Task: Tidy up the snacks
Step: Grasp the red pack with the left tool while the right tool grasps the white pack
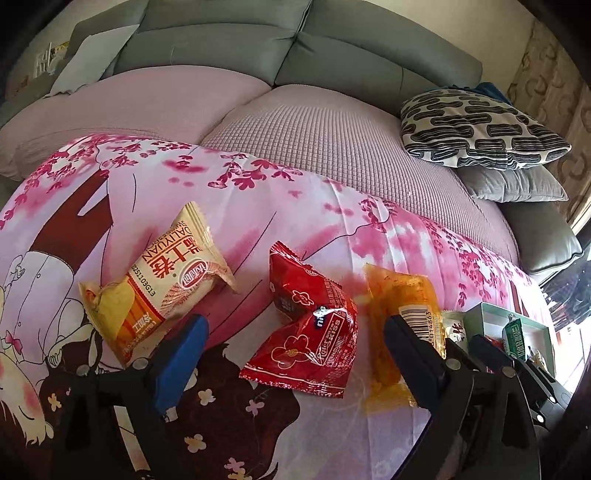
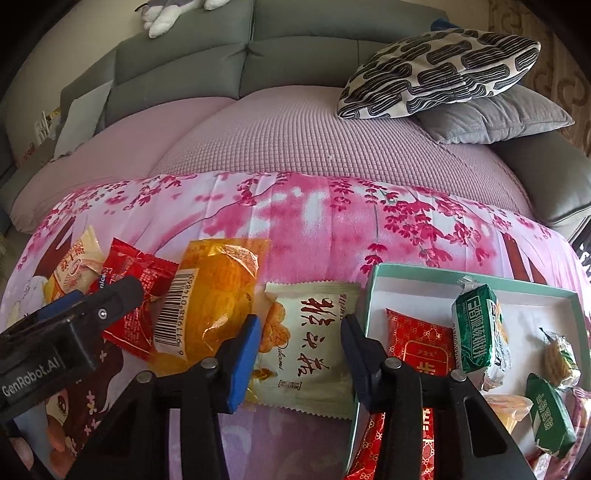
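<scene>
Several snack packets lie on a pink flowered cloth [image 1: 258,206]. My left gripper [image 1: 295,325] is open wide over a red packet [image 1: 314,332], which lies loose between its fingers. A beige and yellow packet [image 1: 159,280] lies to its left. To its right is an orange packet [image 1: 402,295], partly under the right finger. My right gripper [image 2: 301,325] is shut on a cream packet [image 2: 306,343], with both pads against its sides. Just right of it stands a teal-rimmed white box [image 2: 443,271] holding green packets [image 2: 476,332], a red one [image 2: 417,339] and others.
Behind the cloth runs a grey sofa with a pink cover [image 2: 295,136]. A black-and-white patterned pillow [image 2: 439,70] rests on a grey cushion [image 2: 495,118] at the right. A plush toy [image 2: 166,14] sits on the sofa back. My left gripper [image 2: 110,299] reaches in beside the right one.
</scene>
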